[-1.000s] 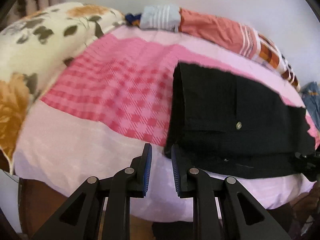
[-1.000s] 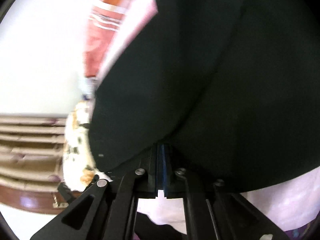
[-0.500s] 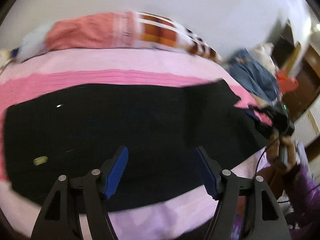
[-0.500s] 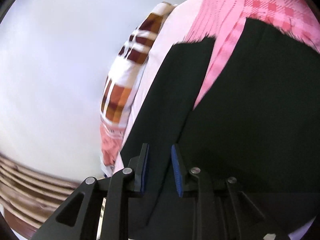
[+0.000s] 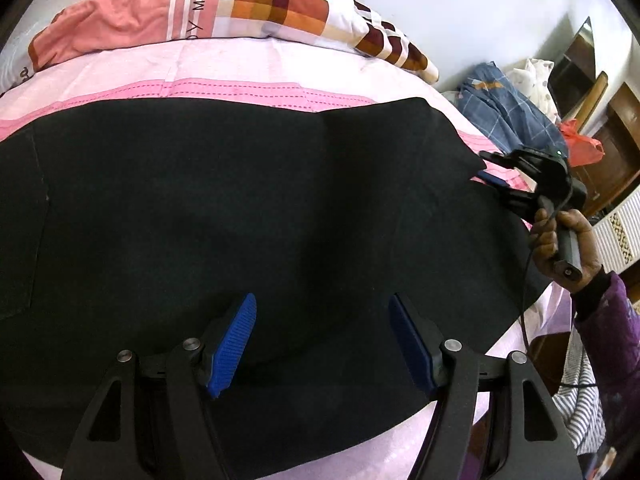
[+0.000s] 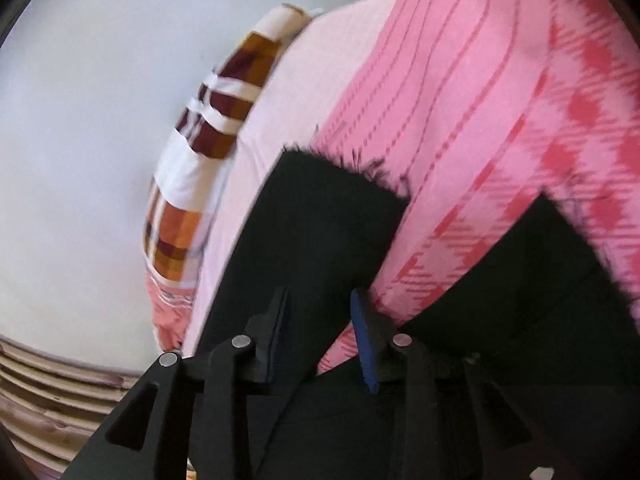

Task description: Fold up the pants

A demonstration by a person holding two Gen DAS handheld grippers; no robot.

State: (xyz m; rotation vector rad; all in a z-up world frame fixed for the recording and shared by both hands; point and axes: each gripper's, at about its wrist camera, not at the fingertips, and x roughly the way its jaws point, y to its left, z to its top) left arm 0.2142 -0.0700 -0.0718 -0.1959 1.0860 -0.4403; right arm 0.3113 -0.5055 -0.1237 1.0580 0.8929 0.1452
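- Left gripper (image 5: pixel 322 340): jaws spread wide, blue pads (image 5: pixel 234 346) facing each other, nothing between them; hovers low over the near edge of the black pants (image 5: pixel 240 200).
- Right gripper (image 6: pixel 320 332): jaws parted with a clear gap, straddling the edge of one pant leg; cannot tell whether either pad touches the cloth.
- Seen from the left wrist, right gripper (image 5: pixel 496 178) at the far right end of the pants, jaws pointing left toward the hem, gripped by a bare right hand (image 5: pixel 566 240) wrapped round the handle, purple sleeve (image 5: pixel 612 320) below it, a black cable (image 5: pixel 528 280) trailing down.
- Pants spread flat across the bed (image 5: pixel 260 64), waist end to the left, legs running right; from the right wrist, two frayed leg ends apart, pink sheet showing between them.
- Bed covered in a pink sheet, plaid and striped in part (image 6: pixel 500 140).
- Patterned pillow (image 5: pixel 240 8) in salmon, white and brown checks along the far edge against the white wall (image 5: pixel 480 8).
- Blue checked cloth (image 5: pixel 508 112) heaped at the far right, a red bag (image 5: pixel 580 144) and wooden furniture (image 5: pixel 616 140) beyond it.
- Left end of the pants cut off by the frame; folds in the black fabric hard to read; right wrist view slightly blurred.
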